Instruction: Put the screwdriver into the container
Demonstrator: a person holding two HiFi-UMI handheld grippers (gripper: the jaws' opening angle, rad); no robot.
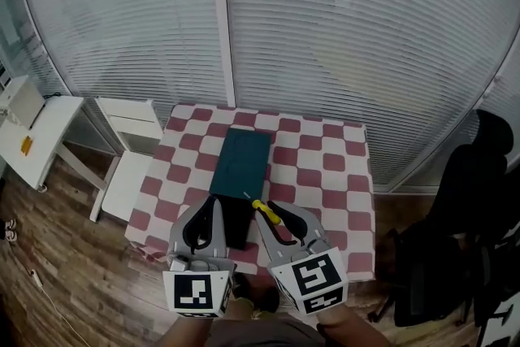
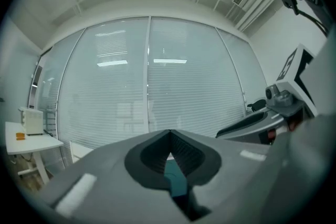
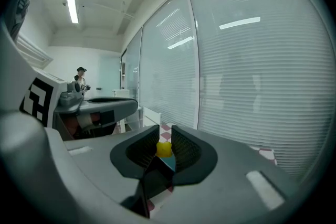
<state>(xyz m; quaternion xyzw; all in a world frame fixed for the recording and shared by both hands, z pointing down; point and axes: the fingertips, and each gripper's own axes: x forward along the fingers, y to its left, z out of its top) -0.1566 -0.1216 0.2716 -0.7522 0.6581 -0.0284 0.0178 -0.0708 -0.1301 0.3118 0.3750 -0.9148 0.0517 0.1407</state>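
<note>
Red-and-white checked cloth covers the table (image 1: 325, 175) in the head view. On it lies a long, flat, dark teal container (image 1: 241, 162), whose darker near end runs in between the two grippers. The left gripper (image 1: 214, 207) hangs over the container's near left edge. The right gripper (image 1: 266, 211) sits just beside the right edge and carries the screwdriver (image 1: 268, 212), its thin shaft poking out over the container. A white side table (image 1: 41, 134) and a white chair (image 1: 130, 150) stand to the left, and a black office chair (image 1: 463, 223) to the right. The left gripper view shows that gripper's jaws pressed together with nothing between them, a sliver of the teal container (image 2: 176, 183) below, and the blinds beyond. The right gripper view shows the jaws pinching the screwdriver's yellow handle (image 3: 164, 149) right at their tips, with teal just under it. The likely trouble lies in that grip: a rounded handle held so near the tips could swivel or slip out as the gripper tilts down. The shaft could also catch on the container's rim and lever the tool loose. Whether the container is open cannot be told, and on a closed lid the screwdriver would merely rest or roll off. The left gripper, hanging so close, might also nudge the container aside. Counted up, there are one screwdriver, one container, two grippers, one checked table, one side table and two chairs.
</note>
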